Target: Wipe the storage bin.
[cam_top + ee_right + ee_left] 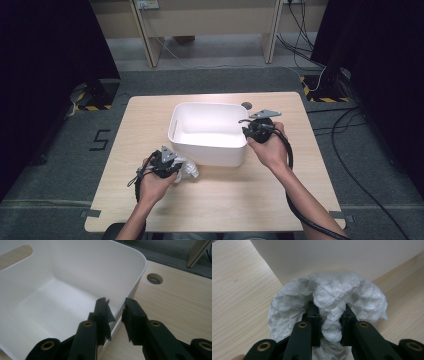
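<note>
The left gripper (pixel 329 315) is pinching a fold of the white knitted cloth (pixel 329 297), which is lying bunched on the wooden table (pixel 150 120) just beside the near wall of the white bin (pixel 235 157). The right gripper (pixel 115 307) is straddling the bin's right rim — one jaw inside, one outside — and seemingly clamping it, though contact is hard to judge.

The setting is a lab-type recording station: a plain wooden surface (pixel 150 200) stands on grey carpet marked with a taped numeral 5 (pixel 99 139), between black screens (pixel 45 45), hazard-striped stand bases (pixel 327 95) and loose cables (pixel 310 30).
</note>
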Available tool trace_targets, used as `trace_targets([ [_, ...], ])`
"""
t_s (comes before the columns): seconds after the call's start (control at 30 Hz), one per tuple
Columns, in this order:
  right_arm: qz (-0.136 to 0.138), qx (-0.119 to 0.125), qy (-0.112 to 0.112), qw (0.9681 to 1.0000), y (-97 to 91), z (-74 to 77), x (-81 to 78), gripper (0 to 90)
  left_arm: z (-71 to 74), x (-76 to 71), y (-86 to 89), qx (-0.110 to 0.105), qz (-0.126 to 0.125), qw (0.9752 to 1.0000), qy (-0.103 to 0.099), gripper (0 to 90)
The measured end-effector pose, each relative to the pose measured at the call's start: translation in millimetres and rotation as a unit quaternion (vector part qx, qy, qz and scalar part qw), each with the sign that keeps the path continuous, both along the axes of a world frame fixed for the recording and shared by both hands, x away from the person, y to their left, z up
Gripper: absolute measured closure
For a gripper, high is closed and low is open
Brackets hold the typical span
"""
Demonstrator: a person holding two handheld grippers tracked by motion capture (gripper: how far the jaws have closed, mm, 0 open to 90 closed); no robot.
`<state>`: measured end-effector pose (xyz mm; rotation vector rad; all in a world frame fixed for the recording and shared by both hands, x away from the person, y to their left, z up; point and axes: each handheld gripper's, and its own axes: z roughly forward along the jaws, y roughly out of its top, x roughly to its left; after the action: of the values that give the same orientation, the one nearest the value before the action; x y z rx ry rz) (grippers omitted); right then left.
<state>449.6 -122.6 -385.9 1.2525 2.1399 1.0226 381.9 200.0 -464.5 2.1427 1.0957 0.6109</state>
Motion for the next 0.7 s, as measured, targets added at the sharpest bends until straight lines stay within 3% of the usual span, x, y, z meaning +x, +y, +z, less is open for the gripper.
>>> trace_targets([
  [0.47,-0.002,-0.002,-0.001,1.0000,1.0,0.0,-0.4,73.1,1.9,-0.5,-7.2,-0.001,-0.004,1.0000,-0.002,75.6],
  [0.7,-0.003,-0.002,-0.003,1.0000,1.1,-0.2,-0.5,73.0,4.9,-1.1,-13.0,-0.016,-0.008,0.9998,-0.006,76.1],
])
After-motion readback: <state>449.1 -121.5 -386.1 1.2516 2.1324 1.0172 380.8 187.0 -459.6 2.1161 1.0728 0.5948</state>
